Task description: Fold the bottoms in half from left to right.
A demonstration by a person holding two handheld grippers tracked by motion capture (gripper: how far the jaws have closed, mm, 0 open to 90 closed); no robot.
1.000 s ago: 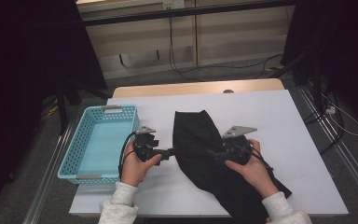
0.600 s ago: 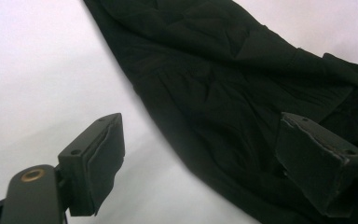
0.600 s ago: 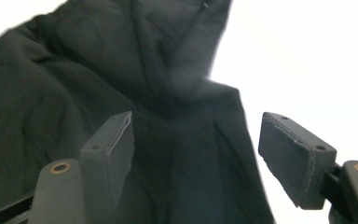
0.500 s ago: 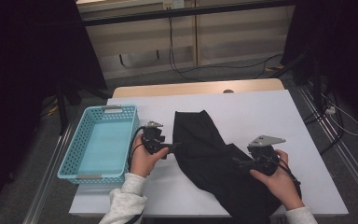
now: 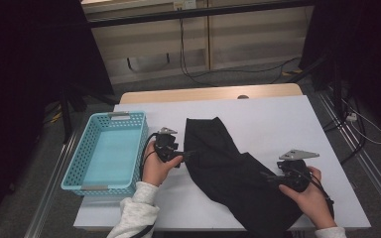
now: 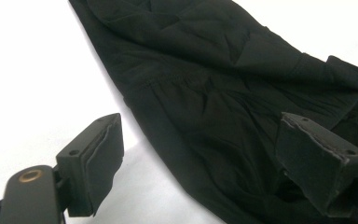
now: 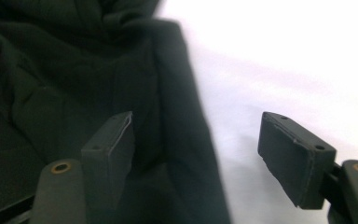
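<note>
Black garment point(image 5: 233, 171) lies crumpled on the white table point(image 5: 278, 119), running diagonally from table centre toward the near right corner (looks like trousers or a sleeve piece, can't tell which).

Left to right: blue basket point(image 5: 106, 151) sits at the table's left edge, nothing in it. Left gripper point(image 5: 186, 154) is just beside the garment's left edge, jaws spread; in the left gripper view point(image 6: 200, 158) one pad is over bare table, the other over cloth, the hem between them but not pinched. Right gripper point(image 5: 270, 177) is at the garment's lower right part, jaws also spread; in the right gripper view point(image 7: 205, 154) the cloth edge runs between the pads point(image 7: 116, 149), nothing clamped.

Handling, as a judgement: thin soft fabric, light, no stiffness, will drape and fold on itself when lifted. Low slip risk on foam pads, but a shallow bite on a single layer could pull free. Best hold is the seamed edge or hem, one grip per side, well apart, so it hangs flat.
</note>
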